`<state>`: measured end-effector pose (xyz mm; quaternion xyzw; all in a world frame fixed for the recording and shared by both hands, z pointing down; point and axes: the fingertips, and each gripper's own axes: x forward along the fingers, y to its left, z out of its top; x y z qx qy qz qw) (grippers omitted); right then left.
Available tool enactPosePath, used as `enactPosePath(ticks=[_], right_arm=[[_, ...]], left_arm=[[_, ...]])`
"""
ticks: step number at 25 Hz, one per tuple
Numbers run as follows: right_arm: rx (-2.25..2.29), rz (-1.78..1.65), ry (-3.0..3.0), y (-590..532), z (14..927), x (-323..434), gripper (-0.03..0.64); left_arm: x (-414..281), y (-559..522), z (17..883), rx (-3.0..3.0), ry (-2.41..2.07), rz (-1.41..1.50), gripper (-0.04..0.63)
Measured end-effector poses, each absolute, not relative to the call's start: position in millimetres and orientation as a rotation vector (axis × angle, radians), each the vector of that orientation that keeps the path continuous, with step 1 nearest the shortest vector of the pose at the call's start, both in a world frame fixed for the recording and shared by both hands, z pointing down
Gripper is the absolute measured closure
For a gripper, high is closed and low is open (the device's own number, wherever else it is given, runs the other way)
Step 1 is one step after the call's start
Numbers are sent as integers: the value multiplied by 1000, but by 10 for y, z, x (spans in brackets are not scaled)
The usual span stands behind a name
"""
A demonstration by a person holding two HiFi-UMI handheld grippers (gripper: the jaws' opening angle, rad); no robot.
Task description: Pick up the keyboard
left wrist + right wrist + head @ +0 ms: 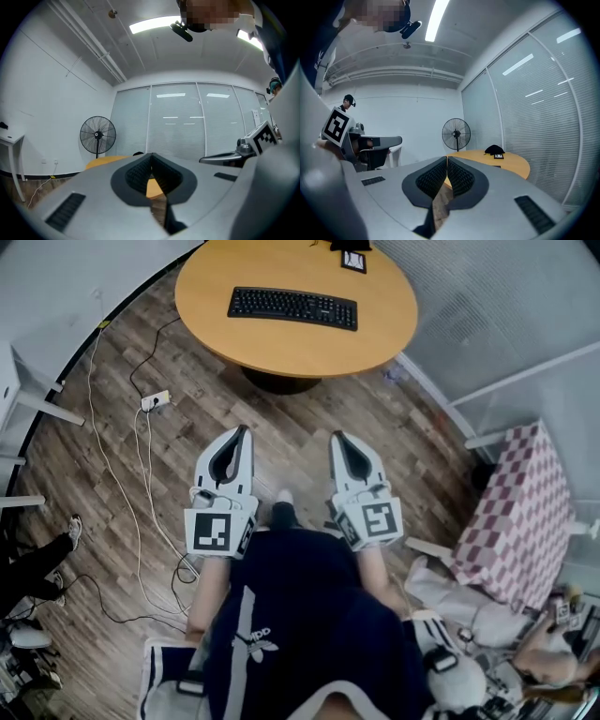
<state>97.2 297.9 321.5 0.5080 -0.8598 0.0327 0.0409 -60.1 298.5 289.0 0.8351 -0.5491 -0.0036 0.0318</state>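
A black keyboard (292, 307) lies flat on the round wooden table (375, 343) at the top of the head view. Both grippers hover over the floor short of the table, side by side and pointing toward it. My left gripper (244, 431) is shut with nothing in it, and my right gripper (337, 437) is shut and empty too. In the left gripper view the closed jaws (151, 154) frame a sliver of the table edge (101, 162). The right gripper view shows its closed tips (447, 158) with the table (511, 163) beyond; the keyboard is hidden there.
A standing fan (97, 135) and glass partition (178, 122) lie beyond the table. A small black object (494, 150) and a framed card (353, 261) sit on the table's far side. White cables and a power strip (156, 400) trail on the floor left. A checkered cloth (520, 512) is at right.
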Motion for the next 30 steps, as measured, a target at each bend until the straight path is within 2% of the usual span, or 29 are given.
enactPosePath(ticks=[20, 30], right_arm=[[1550, 197, -2635, 2302, 3356, 1377, 611], [1605, 238, -2579, 1516, 3402, 1278, 611]], left_arm=[[-324, 2292, 2972, 2527, -1746, 30, 591], [-502, 1375, 3004, 2548, -1692, 50, 591]])
